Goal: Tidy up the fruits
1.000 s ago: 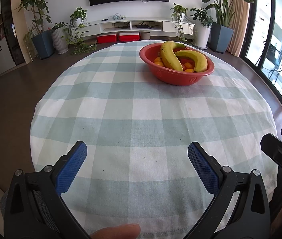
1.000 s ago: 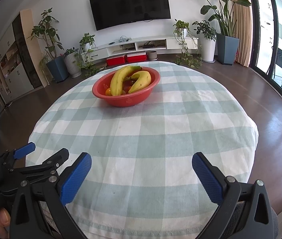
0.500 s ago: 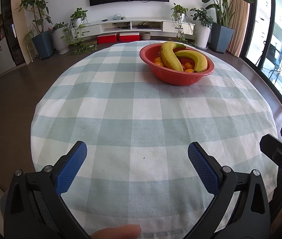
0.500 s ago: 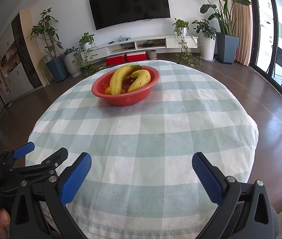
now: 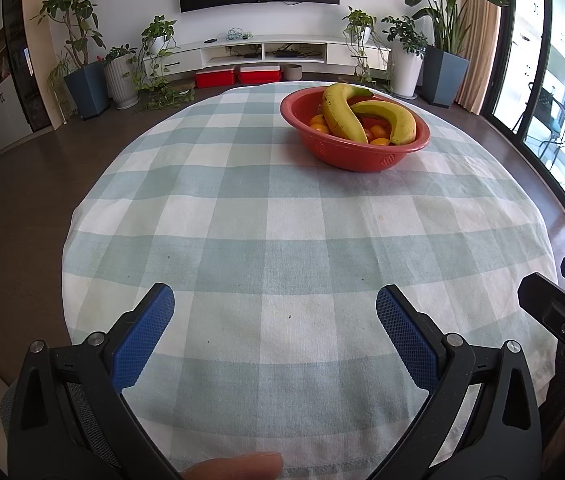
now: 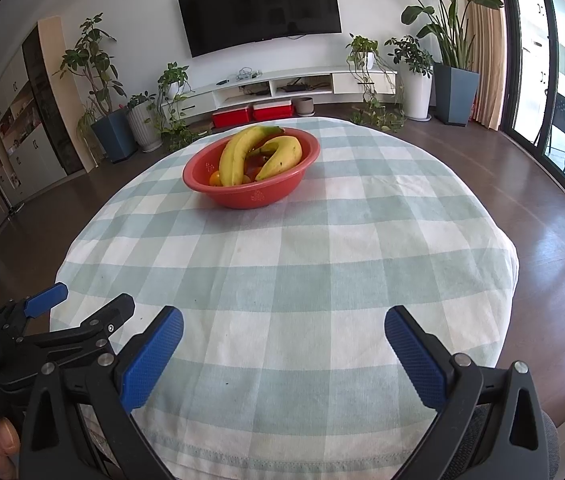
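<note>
A red bowl (image 5: 362, 156) (image 6: 250, 196) stands on the far part of the round table with a green-and-white checked cloth (image 5: 282, 220) (image 6: 302, 260). Two yellow bananas (image 5: 342, 118) (image 6: 238, 152) lie across it, over several small orange fruits (image 5: 316, 122) (image 6: 215, 178). My left gripper (image 5: 274, 304) is open over the near edge of the table, nothing between its blue pads. My right gripper (image 6: 284, 326) is open too, empty, at the near edge. Each gripper shows at the side of the other's view.
Dark wood floor surrounds the table. Behind it stand a white TV shelf (image 5: 266, 50) with red boxes (image 5: 238, 76) under it, potted plants (image 5: 82, 76) on both sides, and glass doors (image 5: 562, 100) at the right. A fingertip (image 5: 234, 466) shows at the bottom edge.
The right wrist view has risen and drifted slightly, so the bowl sits a little higher and more left. The left gripper and the fruit have not moved.
</note>
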`<state>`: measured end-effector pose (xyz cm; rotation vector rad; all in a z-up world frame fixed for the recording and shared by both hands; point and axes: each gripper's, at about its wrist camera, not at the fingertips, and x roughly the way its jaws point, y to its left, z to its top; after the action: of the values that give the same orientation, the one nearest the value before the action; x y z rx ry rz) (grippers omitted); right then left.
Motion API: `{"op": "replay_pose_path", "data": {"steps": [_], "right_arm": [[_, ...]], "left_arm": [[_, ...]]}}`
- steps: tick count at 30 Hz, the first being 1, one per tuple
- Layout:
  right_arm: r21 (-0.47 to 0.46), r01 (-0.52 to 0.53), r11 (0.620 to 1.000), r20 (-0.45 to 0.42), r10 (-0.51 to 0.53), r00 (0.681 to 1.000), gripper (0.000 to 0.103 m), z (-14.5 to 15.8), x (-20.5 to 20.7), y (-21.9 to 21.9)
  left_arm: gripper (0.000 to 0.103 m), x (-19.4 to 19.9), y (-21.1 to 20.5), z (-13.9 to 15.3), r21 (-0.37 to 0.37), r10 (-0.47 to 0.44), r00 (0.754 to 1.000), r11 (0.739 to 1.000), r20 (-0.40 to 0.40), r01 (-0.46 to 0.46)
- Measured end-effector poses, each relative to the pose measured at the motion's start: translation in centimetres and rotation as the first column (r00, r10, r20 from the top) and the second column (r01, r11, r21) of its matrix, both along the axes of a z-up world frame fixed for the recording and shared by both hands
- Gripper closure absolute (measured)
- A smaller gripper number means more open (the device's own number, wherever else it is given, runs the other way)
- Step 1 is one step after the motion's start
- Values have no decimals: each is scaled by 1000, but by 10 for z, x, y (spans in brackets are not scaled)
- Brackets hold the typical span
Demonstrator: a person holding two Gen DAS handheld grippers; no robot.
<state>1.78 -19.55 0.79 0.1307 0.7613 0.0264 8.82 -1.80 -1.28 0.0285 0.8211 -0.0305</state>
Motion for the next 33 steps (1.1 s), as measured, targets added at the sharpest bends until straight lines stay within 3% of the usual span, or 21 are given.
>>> {"op": "replay_pose_path", "data": {"steps": [33], "right_arm": [[-1,0,1000,-7,0,1000,0,2,0,0]], "left_arm": [[1,-1,0,0,2,1,1000,1000,2,-1]]}}
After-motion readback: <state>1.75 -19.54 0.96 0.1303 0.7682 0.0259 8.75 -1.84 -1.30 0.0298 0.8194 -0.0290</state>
